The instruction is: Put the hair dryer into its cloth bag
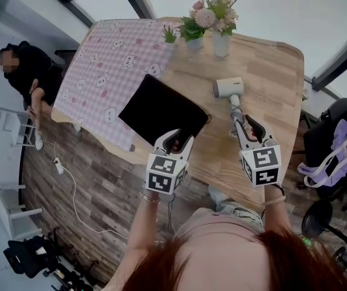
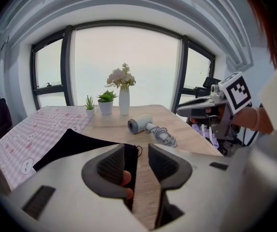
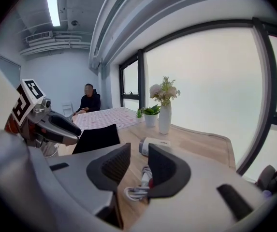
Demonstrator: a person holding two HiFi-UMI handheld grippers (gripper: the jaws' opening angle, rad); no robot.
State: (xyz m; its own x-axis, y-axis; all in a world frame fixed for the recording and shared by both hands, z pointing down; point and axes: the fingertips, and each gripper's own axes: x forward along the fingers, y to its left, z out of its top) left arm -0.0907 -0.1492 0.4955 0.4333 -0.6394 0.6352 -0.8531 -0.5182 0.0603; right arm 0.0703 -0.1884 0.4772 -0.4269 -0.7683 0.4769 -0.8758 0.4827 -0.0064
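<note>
The white hair dryer lies on the wooden table, its coiled cord trailing toward me. Left of it the black cloth bag lies flat. My left gripper hovers over the bag's near corner with its jaws open; in the left gripper view the bag shows past the empty gap, the dryer farther off. My right gripper is open just short of the cord end; in the right gripper view the cord and dryer lie beyond its jaws.
A white vase of flowers and two small potted plants stand at the table's far edge. A pink checked cloth covers the left part. A person sits at the left. A chair with a purple bag stands right.
</note>
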